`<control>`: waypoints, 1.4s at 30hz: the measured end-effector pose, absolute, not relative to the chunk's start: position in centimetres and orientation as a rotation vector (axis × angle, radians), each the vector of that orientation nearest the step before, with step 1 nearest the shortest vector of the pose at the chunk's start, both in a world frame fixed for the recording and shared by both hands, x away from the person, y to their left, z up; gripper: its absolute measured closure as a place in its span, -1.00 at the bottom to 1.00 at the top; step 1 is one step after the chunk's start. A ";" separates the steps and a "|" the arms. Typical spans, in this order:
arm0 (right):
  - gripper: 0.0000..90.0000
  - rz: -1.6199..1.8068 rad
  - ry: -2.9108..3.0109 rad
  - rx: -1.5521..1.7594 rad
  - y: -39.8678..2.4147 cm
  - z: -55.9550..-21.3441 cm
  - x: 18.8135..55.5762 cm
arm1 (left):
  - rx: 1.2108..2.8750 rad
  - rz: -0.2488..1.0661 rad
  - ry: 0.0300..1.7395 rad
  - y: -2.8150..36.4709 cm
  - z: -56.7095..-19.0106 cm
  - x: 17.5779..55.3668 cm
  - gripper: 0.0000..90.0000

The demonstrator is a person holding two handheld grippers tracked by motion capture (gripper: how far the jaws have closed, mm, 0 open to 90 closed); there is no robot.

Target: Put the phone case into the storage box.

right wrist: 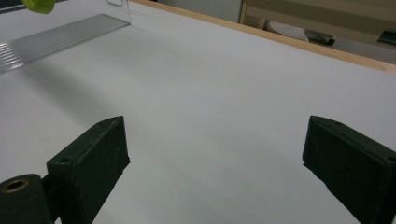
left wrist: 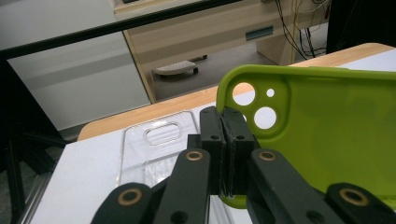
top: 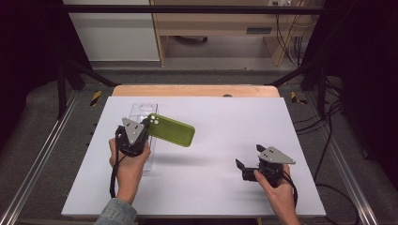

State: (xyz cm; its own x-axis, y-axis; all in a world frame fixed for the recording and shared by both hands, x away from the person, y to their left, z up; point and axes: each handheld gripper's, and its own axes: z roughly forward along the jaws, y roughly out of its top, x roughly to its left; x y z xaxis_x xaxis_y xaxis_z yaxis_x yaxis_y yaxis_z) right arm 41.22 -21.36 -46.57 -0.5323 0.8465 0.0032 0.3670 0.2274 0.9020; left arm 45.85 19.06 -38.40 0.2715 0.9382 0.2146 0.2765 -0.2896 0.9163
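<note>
Two phone cases and two hand-held grippers are seen on a white table (top: 211, 187): one green case (top: 172, 130) and one clear case (top: 141, 112). The green case is held up off the table, pinched at its edge by the camera cut-out between the pressed-together jaws of the left gripper (top: 141, 132); in the left gripper view the same green case (left wrist: 322, 135) is seen clamped beside its three round camera holes, with the left gripper (left wrist: 226, 140) rising from below. The left hand (top: 127, 164) is wrapped around the gripper's body, the forearm coming in from the near edge in a denim sleeve (top: 115, 215). The clear case (left wrist: 154, 149) is seen lying flat on the table under and behind the lifted one. The green case is matte, olive-lime, with rounded corners and a raised rim, and is tilted so that its hollow side is turned toward the left gripper's camera. The right gripper (top: 248, 161) is held low over the table's right part, well apart from both cases, its jaws spread wide with nothing between them; in the right gripper view, the right gripper (right wrist: 215, 154) is seen above bare table. The right hand (top: 277, 187) grips it from behind.
</note>
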 end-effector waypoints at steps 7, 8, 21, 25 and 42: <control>-0.89 1.276 1.980 1.047 -22.7 -46.7 40.6 | 1.741 1.066 1.115 20.5 -37.9 46.2 0.96; -0.89 1.279 1.978 1.045 -22.8 -46.7 40.6 | 1.742 1.072 1.112 20.6 -37.9 46.3 0.96; -0.90 1.323 1.920 1.054 -24.0 -47.4 40.6 | 1.724 1.086 1.142 22.6 -37.5 46.7 0.96; -0.90 1.322 1.920 1.045 -24.0 -47.6 40.5 | 1.713 1.091 1.149 23.2 -37.1 46.8 0.96; -0.90 1.330 1.880 0.957 -24.0 -47.6 40.2 | 1.725 1.178 1.120 24.7 -35.5 47.0 0.96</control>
